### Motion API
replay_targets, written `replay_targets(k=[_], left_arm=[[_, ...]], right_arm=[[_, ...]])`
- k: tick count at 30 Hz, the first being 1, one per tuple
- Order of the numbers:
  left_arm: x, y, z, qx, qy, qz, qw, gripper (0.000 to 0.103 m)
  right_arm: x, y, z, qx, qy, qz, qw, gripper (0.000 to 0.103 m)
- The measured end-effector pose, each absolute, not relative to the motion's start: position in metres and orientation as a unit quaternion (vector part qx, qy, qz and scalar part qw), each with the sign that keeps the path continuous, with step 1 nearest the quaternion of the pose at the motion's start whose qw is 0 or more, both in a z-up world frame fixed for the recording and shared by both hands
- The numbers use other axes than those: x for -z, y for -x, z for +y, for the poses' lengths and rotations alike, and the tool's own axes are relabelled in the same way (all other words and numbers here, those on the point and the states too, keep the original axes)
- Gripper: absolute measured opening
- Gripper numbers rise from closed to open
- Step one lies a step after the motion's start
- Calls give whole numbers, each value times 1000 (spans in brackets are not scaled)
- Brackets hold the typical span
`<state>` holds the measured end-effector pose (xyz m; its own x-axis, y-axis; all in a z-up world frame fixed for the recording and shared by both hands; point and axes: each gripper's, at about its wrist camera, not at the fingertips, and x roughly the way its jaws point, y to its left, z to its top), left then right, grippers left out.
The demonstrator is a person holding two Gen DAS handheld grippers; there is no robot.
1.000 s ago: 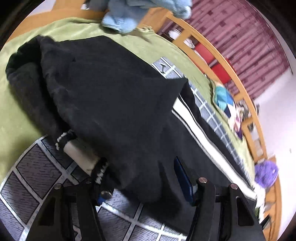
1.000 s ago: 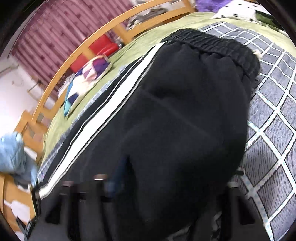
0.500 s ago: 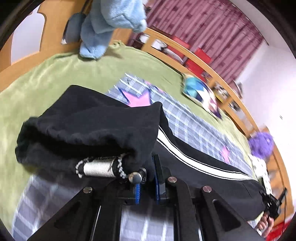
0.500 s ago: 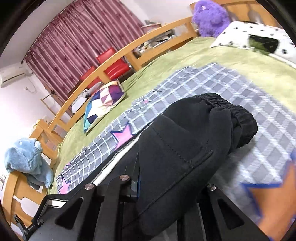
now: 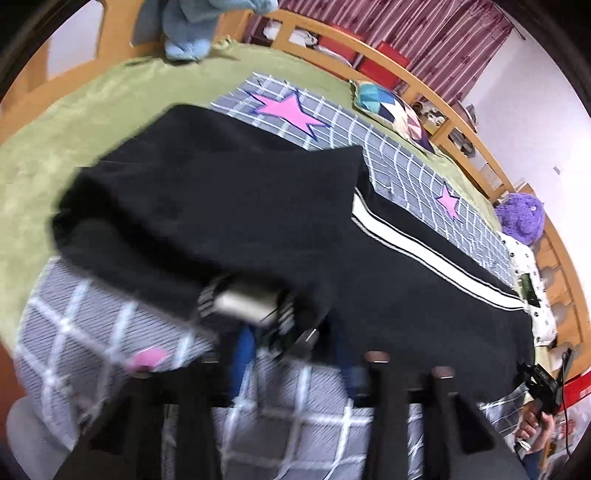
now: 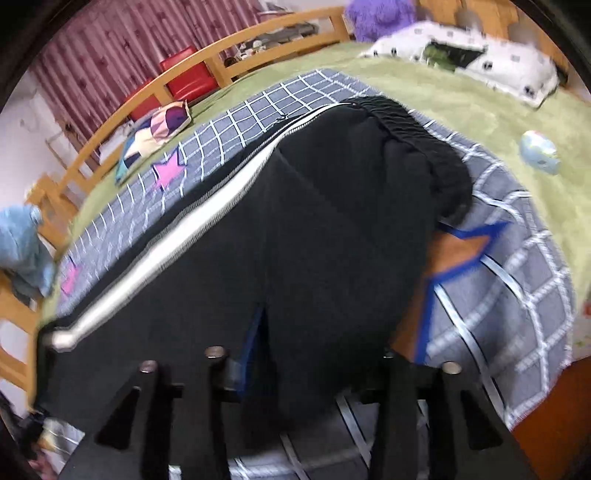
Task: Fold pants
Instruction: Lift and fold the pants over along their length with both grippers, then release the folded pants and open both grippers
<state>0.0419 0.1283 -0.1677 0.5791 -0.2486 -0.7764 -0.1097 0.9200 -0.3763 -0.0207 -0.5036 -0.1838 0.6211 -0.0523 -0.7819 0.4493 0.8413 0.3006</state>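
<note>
Black pants (image 5: 229, 206) with a white side stripe (image 5: 417, 243) lie on a grey checked blanket (image 5: 110, 332) on the bed. In the left wrist view my left gripper (image 5: 291, 354) stands open at the near edge of the cuff end, where a white-tipped drawstring (image 5: 243, 302) lies between the fingers; the view is blurred. In the right wrist view the pants (image 6: 332, 229) show their elastic waistband (image 6: 417, 125) at the far end. My right gripper (image 6: 317, 354) is open, and black cloth lies over the gap between its fingers.
A green bedspread (image 5: 55, 147) lies under the blanket. A wooden bed rail (image 5: 443, 99) runs along the far side. A patchwork cushion (image 5: 391, 110), a purple plush toy (image 5: 521, 218), a blue plush toy (image 5: 188, 26) and a spotted pillow (image 6: 480, 62) lie around the bed.
Both grippers have opened and let go of the pants after the fold. The pants now lie flatter on the blanket and both cameras sit lower and closer to the cloth.
</note>
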Motion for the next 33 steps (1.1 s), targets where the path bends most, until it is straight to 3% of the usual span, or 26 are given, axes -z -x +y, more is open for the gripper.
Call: replay_targets(k=[3,9,15,17,18,19,29,33], left_arm=[[156,-24,136,23,190,439,878,57],[132,-22,123,21,132,405,904,64],[151,-56,99,-20,53,412,909,64],[153,-64,103,-38,37,403,914,57],[151,-66,109,-28,48,390,919,26],[146,-71,119,-17,65,382,922,14],[117,-165,189,-73,64,342,935,13],[114,-211,206,-69,86,366,924,17]], right_arm=[[177,38,-486,147,-208,401,880,45],[170,56,-463,143,-189,366,900,57],[177,57,-462,138,-224,335,905,57],[176,61,-464,138,-232,331,904,57],[175,63,-464,140,-232,330,904,57],[174,65,-464,145,-229,331,904,57],[166,58,-469,193,-221,343,892,57],[164,48,-465,203,-214,352,888,57]])
